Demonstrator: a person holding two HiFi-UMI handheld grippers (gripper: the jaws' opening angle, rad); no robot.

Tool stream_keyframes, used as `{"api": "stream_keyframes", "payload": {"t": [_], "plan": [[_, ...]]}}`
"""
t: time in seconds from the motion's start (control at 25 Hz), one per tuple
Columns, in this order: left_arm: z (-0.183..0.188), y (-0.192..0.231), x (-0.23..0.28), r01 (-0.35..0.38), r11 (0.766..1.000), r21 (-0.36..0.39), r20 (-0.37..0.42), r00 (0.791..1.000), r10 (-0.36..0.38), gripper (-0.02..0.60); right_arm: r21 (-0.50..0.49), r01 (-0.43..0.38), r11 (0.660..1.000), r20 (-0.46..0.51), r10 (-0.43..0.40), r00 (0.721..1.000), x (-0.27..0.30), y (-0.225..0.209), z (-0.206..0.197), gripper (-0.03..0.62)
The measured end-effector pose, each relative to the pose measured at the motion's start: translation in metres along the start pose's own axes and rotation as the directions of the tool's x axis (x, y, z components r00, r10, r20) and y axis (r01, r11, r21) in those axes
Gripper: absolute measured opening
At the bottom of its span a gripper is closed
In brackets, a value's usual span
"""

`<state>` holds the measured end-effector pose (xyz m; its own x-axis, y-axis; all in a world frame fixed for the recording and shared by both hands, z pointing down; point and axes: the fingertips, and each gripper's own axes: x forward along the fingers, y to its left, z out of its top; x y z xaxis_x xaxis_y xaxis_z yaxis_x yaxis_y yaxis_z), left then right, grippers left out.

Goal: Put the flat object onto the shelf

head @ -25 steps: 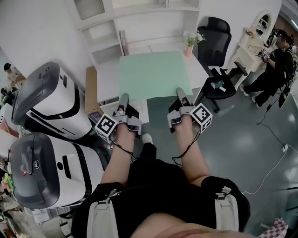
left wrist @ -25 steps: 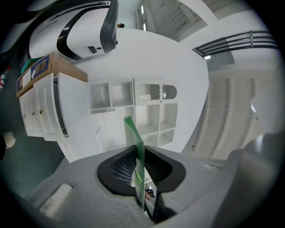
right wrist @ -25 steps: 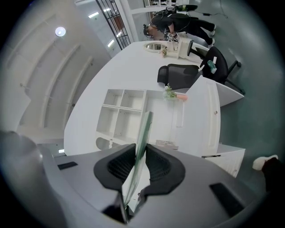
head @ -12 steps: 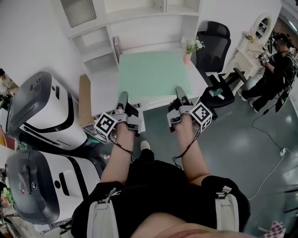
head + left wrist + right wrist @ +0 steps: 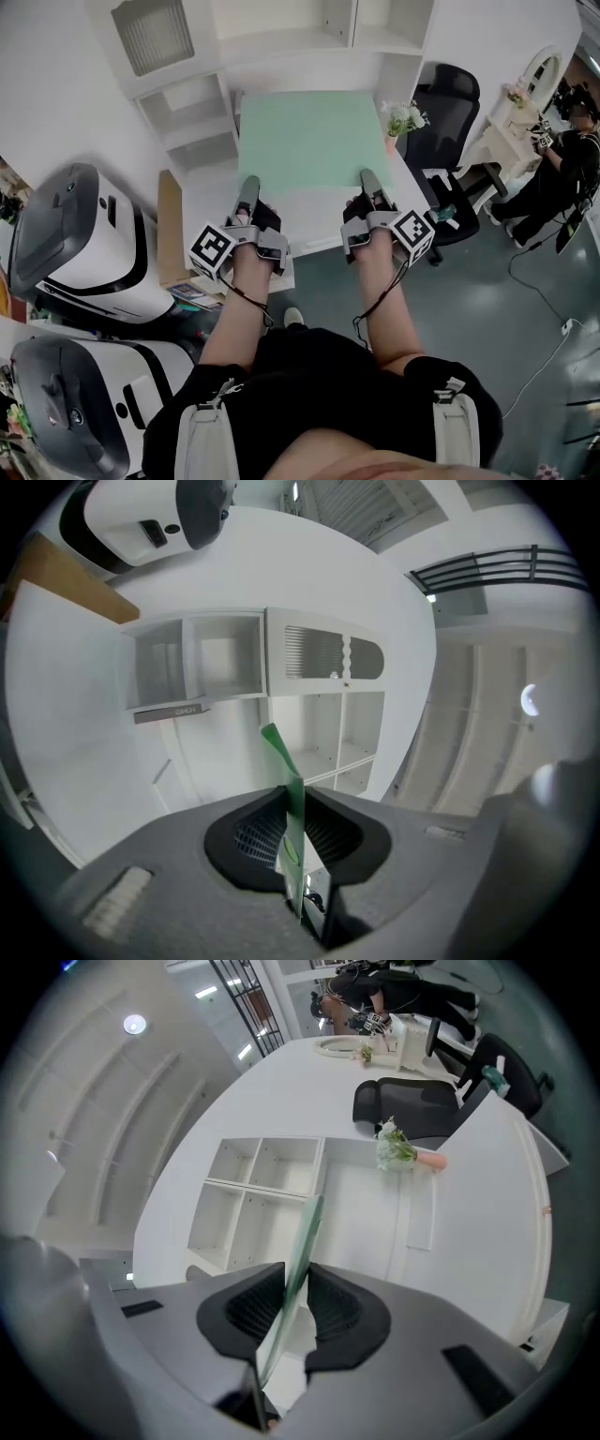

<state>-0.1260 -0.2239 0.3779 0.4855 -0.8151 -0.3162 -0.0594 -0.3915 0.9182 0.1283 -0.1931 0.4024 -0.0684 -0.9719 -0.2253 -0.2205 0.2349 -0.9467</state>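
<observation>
A pale green flat board [image 5: 309, 136] is carried level above a white desk [image 5: 208, 192], its far edge close to the white shelf unit [image 5: 281, 42]. My left gripper [image 5: 247, 192] is shut on the board's near left edge, my right gripper [image 5: 371, 183] on its near right edge. In the left gripper view the board [image 5: 289, 799] shows edge-on between the black pads, with shelf compartments [image 5: 225, 667] ahead. The right gripper view has the board's thin edge [image 5: 302, 1241] clamped between the pads, and open shelf cubbies [image 5: 258, 1194] beyond.
A black office chair [image 5: 450, 103] stands right of the desk, beside a small vase of flowers [image 5: 401, 120]. Two large white and grey machines [image 5: 80, 239] fill the left side. A person [image 5: 553, 164] stands far right by a white vanity table [image 5: 511, 131].
Both grippers have carried the green board forward and up, toward the shelf unit. The shelves now loom larger and the desk lies under the board.
</observation>
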Motion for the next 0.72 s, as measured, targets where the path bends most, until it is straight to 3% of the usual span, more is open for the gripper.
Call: {"api": "stream_keyframes", "payload": {"t": [0.36, 0.72], "plan": [[0.051, 0.002, 0.089, 0.048, 0.999, -0.020, 0.033, 0.998, -0.047, 0.052, -0.015, -0.069, 0.998, -0.011, 0.068, 0.998, 0.113, 0.024, 0.013, 0.071], [0.065, -0.004, 0.137, 0.085, 0.996, 0.010, 0.067, 0.994, -0.085, 0.052, -0.020, -0.145, 0.989, -0.044, 0.144, 0.989, 0.174, 0.039, 0.033, 0.071]]}}
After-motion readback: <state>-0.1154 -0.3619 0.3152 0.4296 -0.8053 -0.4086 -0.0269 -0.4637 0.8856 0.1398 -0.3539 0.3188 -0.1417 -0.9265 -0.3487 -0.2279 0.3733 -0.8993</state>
